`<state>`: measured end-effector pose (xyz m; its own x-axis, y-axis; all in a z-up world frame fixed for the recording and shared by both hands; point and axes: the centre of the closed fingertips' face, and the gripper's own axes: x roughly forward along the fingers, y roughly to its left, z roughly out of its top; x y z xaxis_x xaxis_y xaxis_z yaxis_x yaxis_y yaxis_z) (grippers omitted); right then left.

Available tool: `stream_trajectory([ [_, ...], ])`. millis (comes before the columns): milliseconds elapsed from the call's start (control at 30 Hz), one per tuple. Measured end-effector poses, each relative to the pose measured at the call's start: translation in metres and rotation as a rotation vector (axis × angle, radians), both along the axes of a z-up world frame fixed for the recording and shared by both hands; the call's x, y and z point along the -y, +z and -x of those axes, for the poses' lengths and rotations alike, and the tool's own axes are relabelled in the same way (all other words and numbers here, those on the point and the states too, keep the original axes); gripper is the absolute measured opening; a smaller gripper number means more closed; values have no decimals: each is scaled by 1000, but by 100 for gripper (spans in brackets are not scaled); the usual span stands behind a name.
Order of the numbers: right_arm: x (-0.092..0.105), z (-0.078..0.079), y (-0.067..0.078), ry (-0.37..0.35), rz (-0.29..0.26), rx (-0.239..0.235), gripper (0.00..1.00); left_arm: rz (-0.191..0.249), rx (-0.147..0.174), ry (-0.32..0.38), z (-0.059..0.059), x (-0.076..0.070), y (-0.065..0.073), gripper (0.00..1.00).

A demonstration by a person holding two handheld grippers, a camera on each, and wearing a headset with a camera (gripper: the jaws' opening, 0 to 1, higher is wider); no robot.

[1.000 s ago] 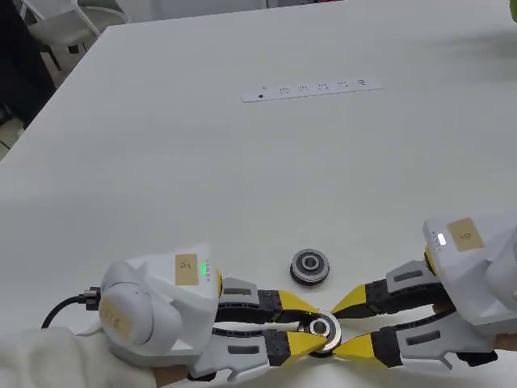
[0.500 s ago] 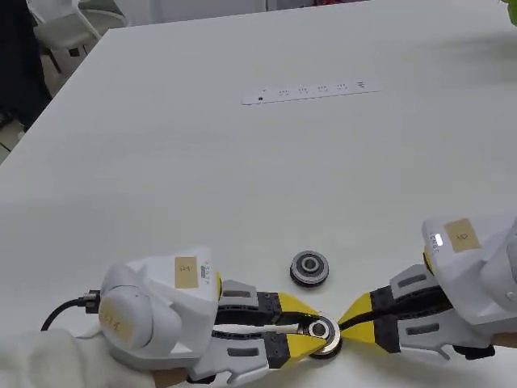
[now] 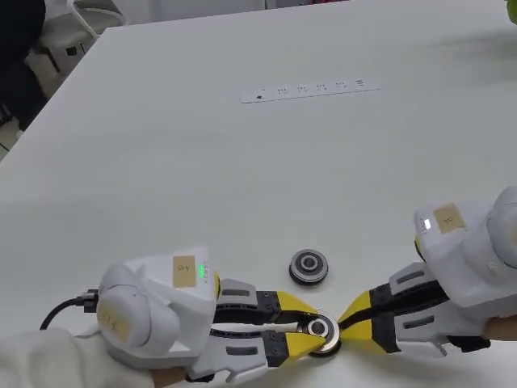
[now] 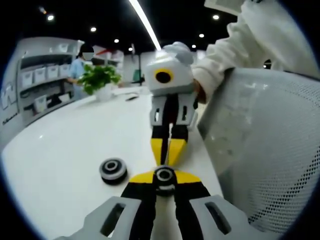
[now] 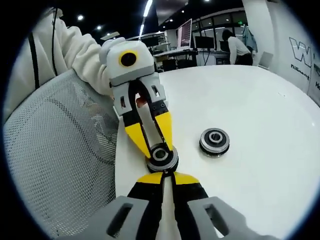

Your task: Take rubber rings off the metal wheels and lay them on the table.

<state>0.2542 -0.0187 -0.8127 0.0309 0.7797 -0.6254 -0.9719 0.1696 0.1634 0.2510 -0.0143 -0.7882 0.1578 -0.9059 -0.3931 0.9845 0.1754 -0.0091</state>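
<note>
A metal wheel with a black rubber ring lies near the table's front edge. My left gripper is shut on it, a yellow tip on each side. My right gripper comes in from the opposite side, its jaws pressed together at the wheel's rim and pinching the rubber ring. In the left gripper view the right gripper points down at the wheel. A second wheel with its ring on lies flat just beyond.
A white power strip lies far back on the white table. A grey mesh chair back stands against the table's front edge. A potted plant sits at a far corner.
My right gripper's jaws, open around the wheel a second ago, have closed at its rim. The left gripper keeps its hold and the second wheel has not moved.
</note>
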Motion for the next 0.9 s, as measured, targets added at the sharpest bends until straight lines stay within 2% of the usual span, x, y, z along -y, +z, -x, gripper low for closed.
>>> stream_trajectory([
  [133,0,2,0,-9,10,-19,0,-2,3,0,0,1,0,14],
  [200,0,2,0,-17,14,-7,0,-1,3,0,0,1,0,14],
  [367,1,-1,0,-47,30,-17,0,0,2,2,0,1,0,14],
  [500,3,-5,3,-111,7,-79,0,1,3,4,0,1,1,14],
  [567,5,-8,6,-129,-9,-83,0,2,2,8,-1,0,1,13],
  [633,5,-8,8,-146,-28,-116,0,3,2,9,-1,0,1,13],
  [800,5,-8,9,-169,-48,-159,0,3,4,9,-1,0,1,13],
  [900,5,-8,10,-199,-74,-212,0,3,4,8,-1,0,1,13],
])
